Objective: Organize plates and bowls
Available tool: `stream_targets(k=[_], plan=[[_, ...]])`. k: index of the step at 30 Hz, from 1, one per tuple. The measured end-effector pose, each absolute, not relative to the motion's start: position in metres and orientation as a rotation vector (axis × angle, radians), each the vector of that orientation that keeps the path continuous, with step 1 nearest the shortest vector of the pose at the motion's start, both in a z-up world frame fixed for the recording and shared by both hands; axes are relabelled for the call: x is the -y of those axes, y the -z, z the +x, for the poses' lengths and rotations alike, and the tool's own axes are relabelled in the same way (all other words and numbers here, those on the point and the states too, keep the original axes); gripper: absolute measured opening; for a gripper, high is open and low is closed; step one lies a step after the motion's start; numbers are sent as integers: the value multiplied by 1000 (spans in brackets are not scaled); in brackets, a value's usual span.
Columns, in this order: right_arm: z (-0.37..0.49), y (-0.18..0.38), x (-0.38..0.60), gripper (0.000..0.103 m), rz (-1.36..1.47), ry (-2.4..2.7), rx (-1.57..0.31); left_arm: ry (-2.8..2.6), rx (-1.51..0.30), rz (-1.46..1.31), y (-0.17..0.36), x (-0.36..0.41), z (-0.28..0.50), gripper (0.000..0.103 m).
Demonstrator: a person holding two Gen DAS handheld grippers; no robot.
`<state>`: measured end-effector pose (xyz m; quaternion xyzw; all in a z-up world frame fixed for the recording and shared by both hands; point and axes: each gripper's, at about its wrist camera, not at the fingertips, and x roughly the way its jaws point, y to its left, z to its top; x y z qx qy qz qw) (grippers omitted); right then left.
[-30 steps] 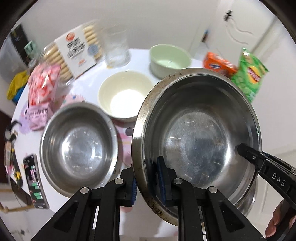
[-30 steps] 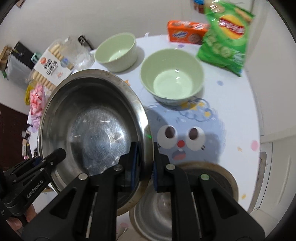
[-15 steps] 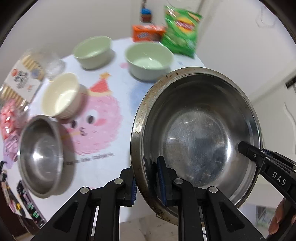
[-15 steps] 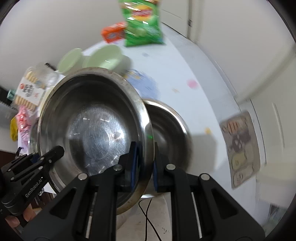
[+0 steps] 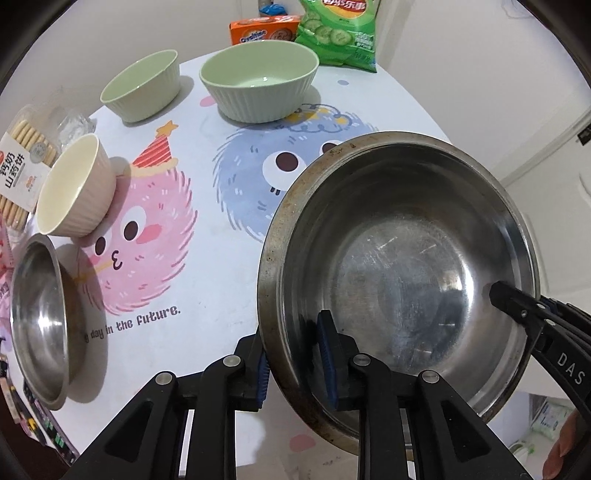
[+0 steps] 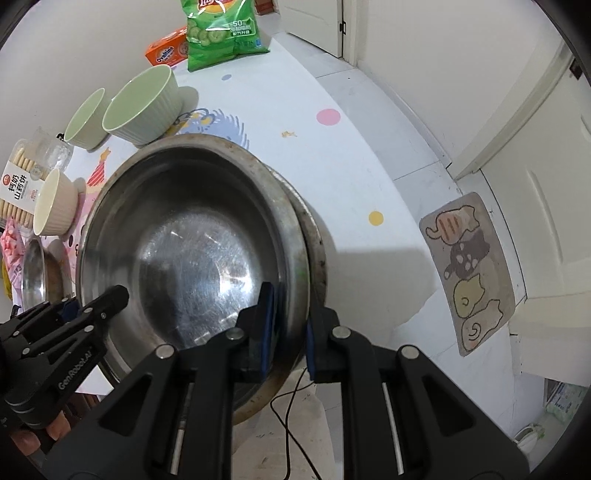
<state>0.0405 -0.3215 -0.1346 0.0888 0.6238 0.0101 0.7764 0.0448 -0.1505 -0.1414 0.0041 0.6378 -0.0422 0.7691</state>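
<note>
A large steel bowl (image 5: pixel 399 266) is held by both grippers at opposite rims. My left gripper (image 5: pixel 295 365) is shut on its near-left rim; my right gripper (image 6: pixel 288 332) is shut on its other rim. In the right wrist view the held bowl (image 6: pixel 192 251) sits over a second steel bowl (image 6: pixel 314 240), whose rim shows just behind it at the table's near right edge. A smaller steel bowl (image 5: pixel 37 317) lies at the left. A cream bowl (image 5: pixel 74 188) and two green bowls (image 5: pixel 258 77) (image 5: pixel 142 85) stand further back.
The round table (image 5: pixel 207 280) has a cartoon cloth. A green crisp bag (image 5: pixel 340 33) and an orange box (image 5: pixel 264 31) stand at the back. A biscuit pack (image 5: pixel 22 162) lies at the left. A floor mat (image 6: pixel 469 269) lies right of the table.
Both grippers have carried the large steel bowl to the right across the table, over the second steel bowl at the near right edge. The grips have not changed.
</note>
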Motion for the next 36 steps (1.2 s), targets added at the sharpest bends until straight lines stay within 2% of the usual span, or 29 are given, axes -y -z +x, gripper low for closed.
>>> stream_targets(k=[13, 21, 24, 26, 28, 32, 36], plan=[[35, 130, 310, 17, 50, 2, -1347, 73, -1376, 66, 146, 157, 40, 26], [34, 128, 316, 20, 23, 35, -1353, 80, -1374, 79, 145, 156, 41, 27], [34, 126, 316, 22, 22, 38, -1350, 79, -1364, 86, 141, 154, 42, 29], [32, 122, 317, 27, 23, 42, -1345, 78, -1351, 89, 136, 150, 39, 46], [30, 115, 318, 35, 21, 47, -1330, 79, -1327, 82, 128, 144, 37, 57], [25, 88, 309, 45, 12, 21, -1265, 69, -1272, 67, 105, 125, 31, 73], [26, 64, 282, 55, 12, -83, -1219, 43, -1237, 24, 82, 92, 24, 78]])
